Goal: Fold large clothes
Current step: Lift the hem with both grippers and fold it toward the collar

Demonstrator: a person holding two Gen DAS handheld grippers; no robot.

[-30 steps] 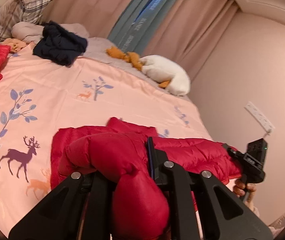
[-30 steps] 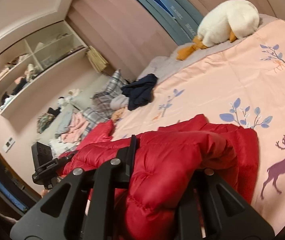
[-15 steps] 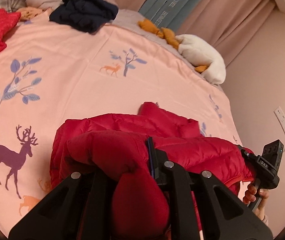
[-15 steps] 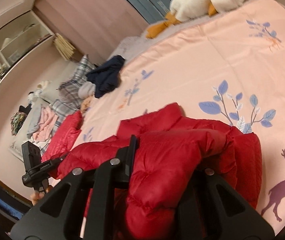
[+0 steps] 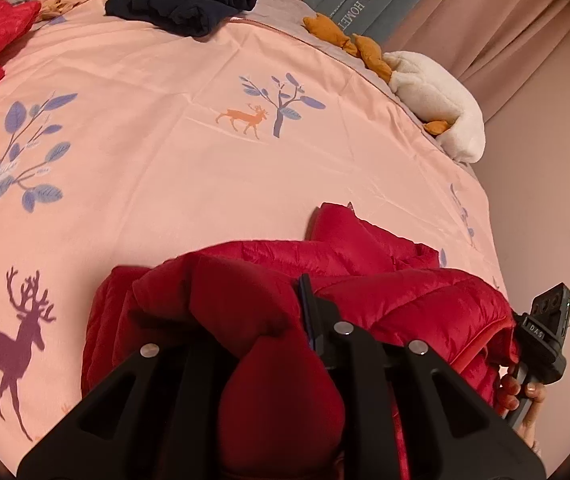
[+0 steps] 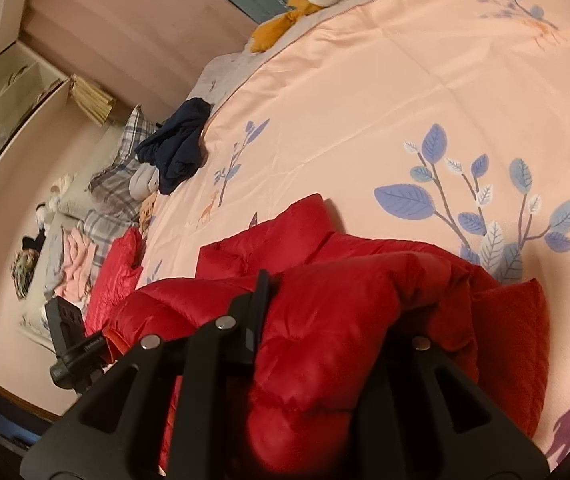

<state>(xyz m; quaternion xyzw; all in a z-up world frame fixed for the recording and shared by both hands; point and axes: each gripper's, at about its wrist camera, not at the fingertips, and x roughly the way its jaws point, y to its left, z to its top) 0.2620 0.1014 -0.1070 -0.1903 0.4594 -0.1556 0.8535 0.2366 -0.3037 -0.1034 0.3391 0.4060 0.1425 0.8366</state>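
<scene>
Red puffer jkt (image 5: pixel 365 280) lengthwise betw. L gripper (image 5: pixel 285 344) & R gripper (image 6: pixel 325 320), both clamped on it, jaws easing apart.

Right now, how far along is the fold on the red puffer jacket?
Done: the red puffer jacket is doubled over on the pink duvet. In hand: both the left hand-held gripper and right hand-held gripper are opening, fabric between them. Left: release and tidy.

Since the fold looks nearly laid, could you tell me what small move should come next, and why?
Probably finish letting go: both tools' jaws are opening with the red quilted down jacket bunched between them, the left tool and right tool low over the pink printed bedspread.
</scene>
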